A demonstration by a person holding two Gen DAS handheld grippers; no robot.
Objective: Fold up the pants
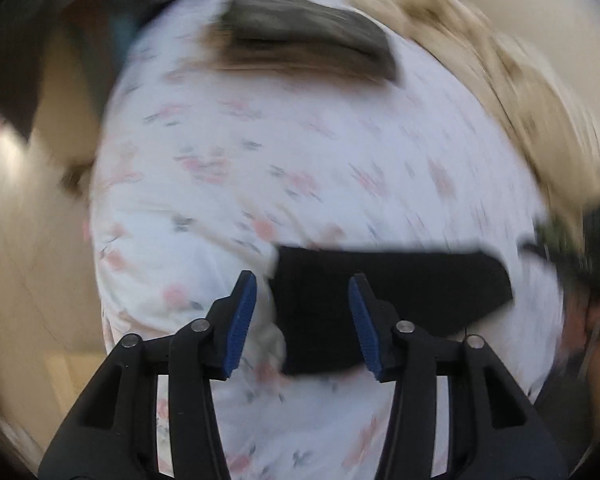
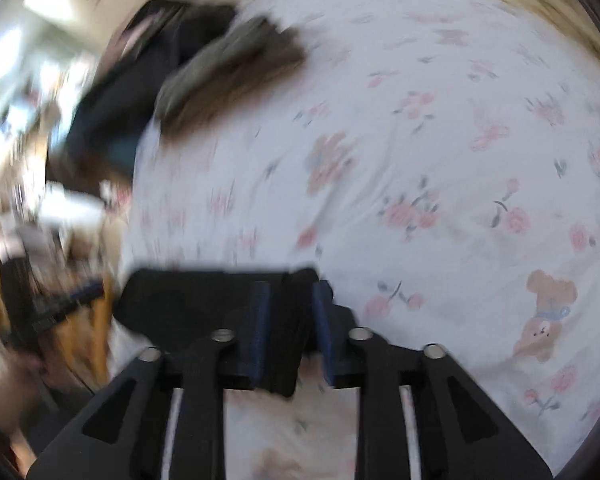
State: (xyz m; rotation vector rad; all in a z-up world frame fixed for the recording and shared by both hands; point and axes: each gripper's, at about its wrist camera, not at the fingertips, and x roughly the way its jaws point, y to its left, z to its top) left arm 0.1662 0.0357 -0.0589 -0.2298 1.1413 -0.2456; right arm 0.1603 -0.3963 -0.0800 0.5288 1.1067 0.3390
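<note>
Black pants [image 1: 384, 300] lie folded on a white floral bed sheet [image 1: 300, 160]. My left gripper [image 1: 302, 308] is open, its blue pads either side of the pants' left end, which lies between them. In the right wrist view my right gripper [image 2: 288, 320] is shut on the black pants [image 2: 204, 300]; the cloth is pinched between the blue pads and stretches off to the left. Both views are motion-blurred.
A folded grey-brown garment [image 1: 308, 36] lies at the far end of the bed, also in the right wrist view [image 2: 232, 76]. A dark garment [image 2: 116, 100] hangs off the bed's left edge. A beige blanket [image 1: 500, 72] runs along the right side. Cluttered room at left [image 2: 40, 200].
</note>
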